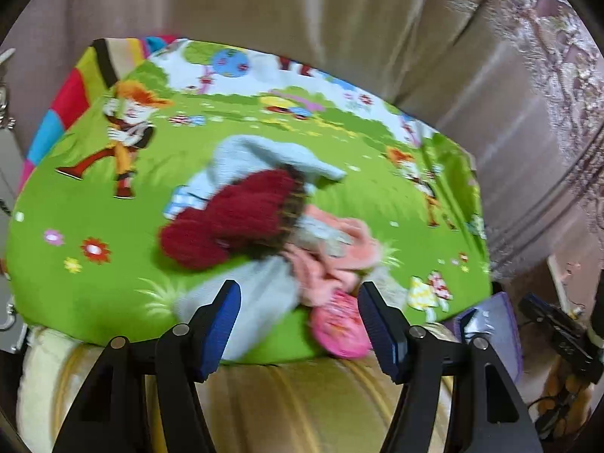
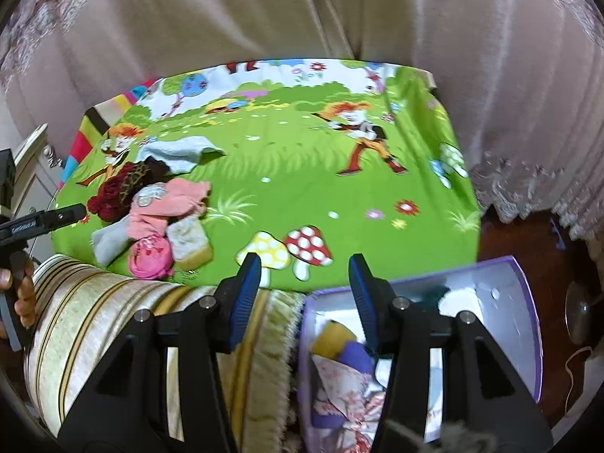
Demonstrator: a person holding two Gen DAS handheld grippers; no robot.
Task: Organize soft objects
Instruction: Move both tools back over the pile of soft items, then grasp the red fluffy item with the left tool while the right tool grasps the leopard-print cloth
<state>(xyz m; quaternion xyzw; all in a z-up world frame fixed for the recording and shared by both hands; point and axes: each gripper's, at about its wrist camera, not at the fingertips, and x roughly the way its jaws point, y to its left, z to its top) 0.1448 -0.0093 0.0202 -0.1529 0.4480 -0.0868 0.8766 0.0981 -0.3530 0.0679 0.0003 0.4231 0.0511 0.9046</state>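
A heap of soft things lies on the green cartoon sheet [image 2: 287, 166] of the bed: a dark red knit [image 1: 230, 219], a pale blue cloth [image 1: 260, 154], a pink garment [image 1: 332, 256] and a round pink piece [image 1: 339, 324]. The left gripper [image 1: 298, 302] hovers low in its frame over the heap, jaws apart and empty. The right gripper [image 2: 304, 275] also stands parted, gripping nothing, above the purple box [image 2: 528, 302] at lower right, which already holds fabrics.
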